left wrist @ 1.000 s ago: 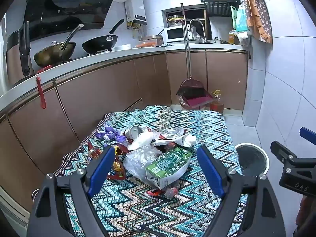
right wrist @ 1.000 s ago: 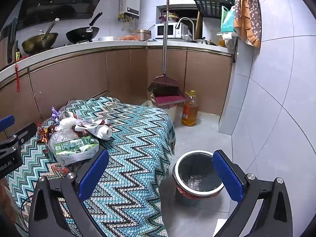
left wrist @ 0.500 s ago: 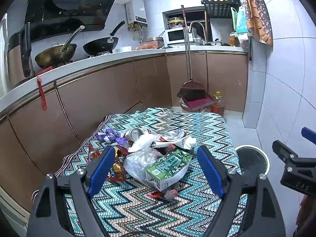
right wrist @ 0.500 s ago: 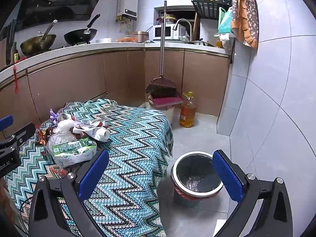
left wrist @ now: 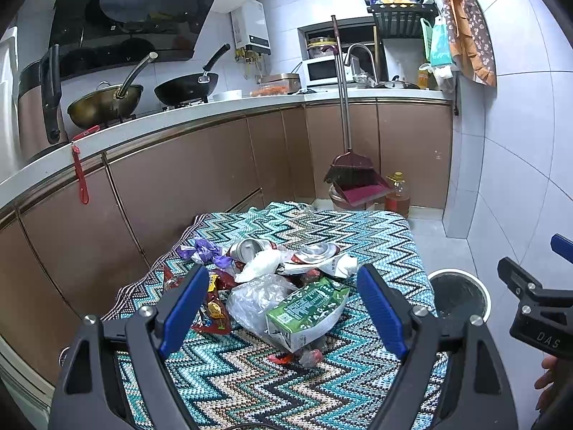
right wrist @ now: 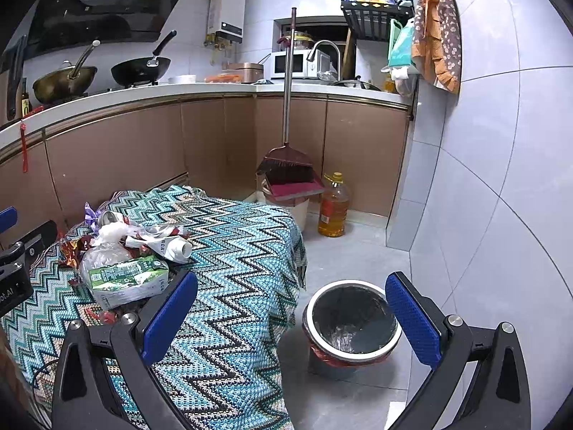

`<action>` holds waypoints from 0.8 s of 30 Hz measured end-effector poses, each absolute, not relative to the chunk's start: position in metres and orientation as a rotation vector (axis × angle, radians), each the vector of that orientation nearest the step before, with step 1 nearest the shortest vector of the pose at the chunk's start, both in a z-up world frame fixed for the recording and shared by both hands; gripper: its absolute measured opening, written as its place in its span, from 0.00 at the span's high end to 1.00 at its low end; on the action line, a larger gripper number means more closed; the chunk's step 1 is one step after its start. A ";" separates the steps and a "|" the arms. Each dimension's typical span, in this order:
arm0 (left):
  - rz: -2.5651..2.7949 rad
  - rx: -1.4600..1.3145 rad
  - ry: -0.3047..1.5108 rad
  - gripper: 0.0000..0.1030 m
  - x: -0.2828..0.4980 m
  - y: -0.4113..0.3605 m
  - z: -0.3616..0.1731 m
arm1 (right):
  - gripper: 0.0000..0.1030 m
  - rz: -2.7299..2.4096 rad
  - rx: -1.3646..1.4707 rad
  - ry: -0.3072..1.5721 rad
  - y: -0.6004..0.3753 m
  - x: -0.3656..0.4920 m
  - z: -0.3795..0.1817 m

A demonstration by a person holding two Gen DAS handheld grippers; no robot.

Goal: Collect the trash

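I see both views evenly lit and sharp, with soft glare on the tiled wall (right wrist: 501, 136) (its lines bow from fisheye), black vignette at corners.

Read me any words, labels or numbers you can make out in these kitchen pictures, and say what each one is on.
"DAS": on the right gripper body, seen from the left wrist view.
"ot.AI": cut off at the frame edge, on the left gripper body.
Green carton: print too small to read.
Crushed tube: lettering blurred.
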State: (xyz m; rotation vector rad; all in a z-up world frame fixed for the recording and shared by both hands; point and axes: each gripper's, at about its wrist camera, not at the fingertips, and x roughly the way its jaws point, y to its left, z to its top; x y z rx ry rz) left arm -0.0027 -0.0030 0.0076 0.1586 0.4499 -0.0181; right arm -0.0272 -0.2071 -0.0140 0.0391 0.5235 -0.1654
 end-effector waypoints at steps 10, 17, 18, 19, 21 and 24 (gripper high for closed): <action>-0.017 0.141 0.454 0.18 -0.002 0.001 0.010 | 0.00 -0.163 0.055 0.533 -0.209 -0.026 -0.015; -0.035 0.151 0.475 0.18 0.001 -0.001 0.007 | 0.00 -0.166 0.067 0.524 -0.210 -0.026 -0.014; -0.034 0.155 0.474 0.18 0.001 -0.001 0.006 | 0.00 -0.168 0.067 0.525 -0.210 -0.026 -0.014; -0.037 0.160 0.474 0.18 0.002 -0.003 0.006 | 0.00 -0.169 0.067 0.526 -0.210 -0.025 -0.014; -0.038 0.164 0.472 0.18 0.002 -0.004 0.006 | 0.00 -0.171 0.067 0.531 -0.210 -0.025 -0.014; -0.041 0.172 0.472 0.18 0.003 -0.007 0.005 | 0.00 -0.179 0.065 0.537 -0.210 -0.023 -0.015</action>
